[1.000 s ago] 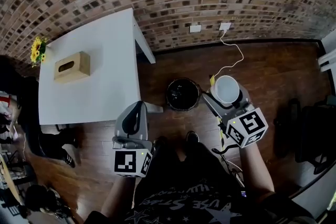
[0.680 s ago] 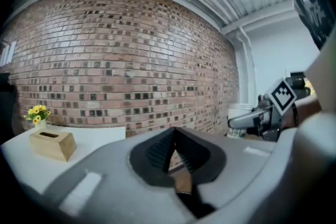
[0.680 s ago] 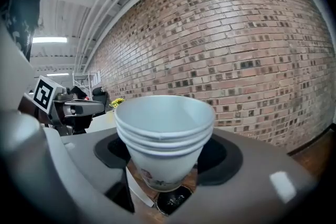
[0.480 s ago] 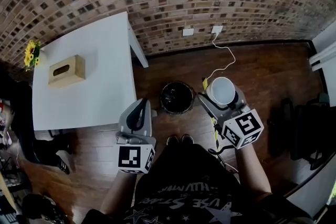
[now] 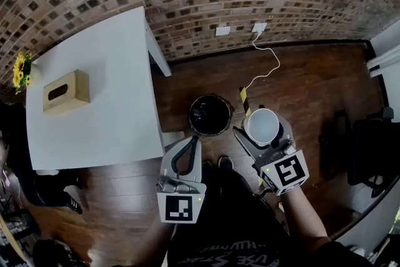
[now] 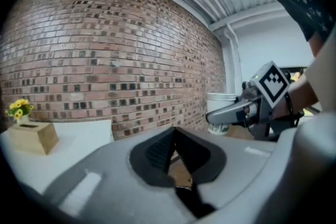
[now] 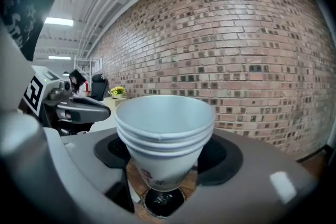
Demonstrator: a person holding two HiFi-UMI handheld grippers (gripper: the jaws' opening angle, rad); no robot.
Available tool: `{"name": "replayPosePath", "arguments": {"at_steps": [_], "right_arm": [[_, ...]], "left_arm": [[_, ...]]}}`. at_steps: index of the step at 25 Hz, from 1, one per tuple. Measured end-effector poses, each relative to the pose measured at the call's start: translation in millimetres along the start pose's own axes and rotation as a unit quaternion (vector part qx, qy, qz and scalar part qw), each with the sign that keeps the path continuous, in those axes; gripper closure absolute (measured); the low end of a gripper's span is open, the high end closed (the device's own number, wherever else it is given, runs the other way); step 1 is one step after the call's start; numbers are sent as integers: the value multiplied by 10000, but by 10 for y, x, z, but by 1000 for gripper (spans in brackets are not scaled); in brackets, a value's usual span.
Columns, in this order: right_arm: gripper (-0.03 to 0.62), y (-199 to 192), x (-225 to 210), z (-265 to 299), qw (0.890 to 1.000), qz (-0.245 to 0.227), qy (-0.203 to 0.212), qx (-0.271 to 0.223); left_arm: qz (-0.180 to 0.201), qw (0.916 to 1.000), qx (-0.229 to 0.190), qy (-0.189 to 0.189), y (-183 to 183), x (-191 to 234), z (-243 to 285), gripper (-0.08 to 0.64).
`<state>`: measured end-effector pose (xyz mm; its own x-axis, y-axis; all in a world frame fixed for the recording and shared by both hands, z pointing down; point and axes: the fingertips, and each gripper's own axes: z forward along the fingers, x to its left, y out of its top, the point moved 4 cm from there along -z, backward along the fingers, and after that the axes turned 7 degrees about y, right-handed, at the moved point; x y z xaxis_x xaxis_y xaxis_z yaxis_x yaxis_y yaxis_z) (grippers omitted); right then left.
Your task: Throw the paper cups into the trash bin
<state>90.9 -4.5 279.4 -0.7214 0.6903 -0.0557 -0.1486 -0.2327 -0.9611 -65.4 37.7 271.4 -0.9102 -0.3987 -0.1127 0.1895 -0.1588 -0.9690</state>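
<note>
Head view: right gripper (image 5: 262, 129), jaws wide, clamped on nested paper cups (image 5: 263, 124), upright, mouth up. Trash bin (image 5: 194, 110) on floor, left and slightly ahead of cups, mouth open upward. Left gripper (image 5: 192, 144) closed, empty, just behind bin.

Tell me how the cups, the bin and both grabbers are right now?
Right gripper: fingers closed on the paper cups.
Paper cups: stacked, upright.
Left gripper: fingers shut, empty.
Trash bin: open, upright on the floor.
Cable: plugged into the wall socket.
</note>
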Motion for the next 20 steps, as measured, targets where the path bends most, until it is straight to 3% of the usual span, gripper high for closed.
{"name": "replayPosePath", "arguments": {"at_steps": [3, 6, 8, 12, 15, 20], "right_arm": [[250, -138, -12, 142, 9998, -123, 126, -102], [250, -472, -116, 292, 9998, -136, 162, -64], [250, -727, -163, 419, 9997, -169, 193, 25], [250, -1229, -252, 677, 9993, 59, 320, 195], [250, -1604, -270, 857, 9985, 231, 424, 269], [250, -2103, -262, 1143, 9974, 333, 540, 355]], "left_arm": [[-268, 9989, 367, 79, -332, -97, 181, 555], [280, 9980, 566, 67, -676, -198, 431, 555], [392, 9977, 537, 107, -888, -240, 571, 555], [-106, 9967, 793, 151, -1438, -344, 841, 555], [-161, 9931, 1158, 43, -1926, -501, 967, 555], [-334, 9895, 1406, -47, -2511, -548, 1089, 555]]}}
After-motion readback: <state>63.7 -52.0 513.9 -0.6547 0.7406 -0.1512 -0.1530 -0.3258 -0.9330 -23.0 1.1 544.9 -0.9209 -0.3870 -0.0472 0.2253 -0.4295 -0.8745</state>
